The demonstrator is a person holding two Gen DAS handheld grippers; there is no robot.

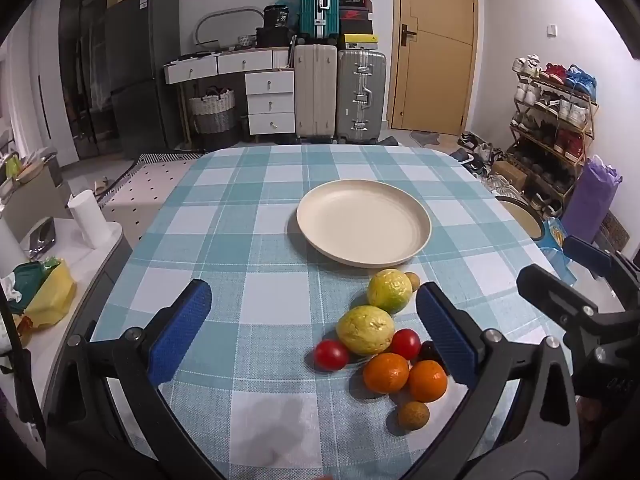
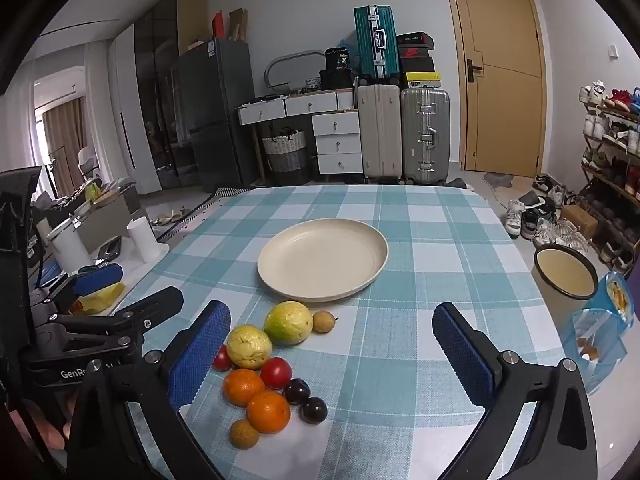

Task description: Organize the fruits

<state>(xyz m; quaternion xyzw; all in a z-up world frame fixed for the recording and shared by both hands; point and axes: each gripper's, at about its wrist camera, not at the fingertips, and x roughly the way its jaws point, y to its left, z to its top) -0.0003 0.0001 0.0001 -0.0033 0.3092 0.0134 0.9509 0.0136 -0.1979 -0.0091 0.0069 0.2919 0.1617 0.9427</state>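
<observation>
Cream plate [image 1: 363,224], blue-checked tablecloth [image 1: 224,240]

wooden door [image 1: 434,40] | stacked suitcases [image 1: 340,88] | white drawers [image 1: 270,100] | shoe rack [image 1: 556,120] | dark fridge [image 1: 140,72]

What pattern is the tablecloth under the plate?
The tablecloth is a light blue and white check, clearest in the right wrist view.

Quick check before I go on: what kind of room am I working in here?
Most likely a lived-in home, a dining spot by the entryway. A checked tablecloth covers the table, stacked suitcases stand against the far wall by a wooden door, and a loaded shoe rack lines the right side.
</observation>
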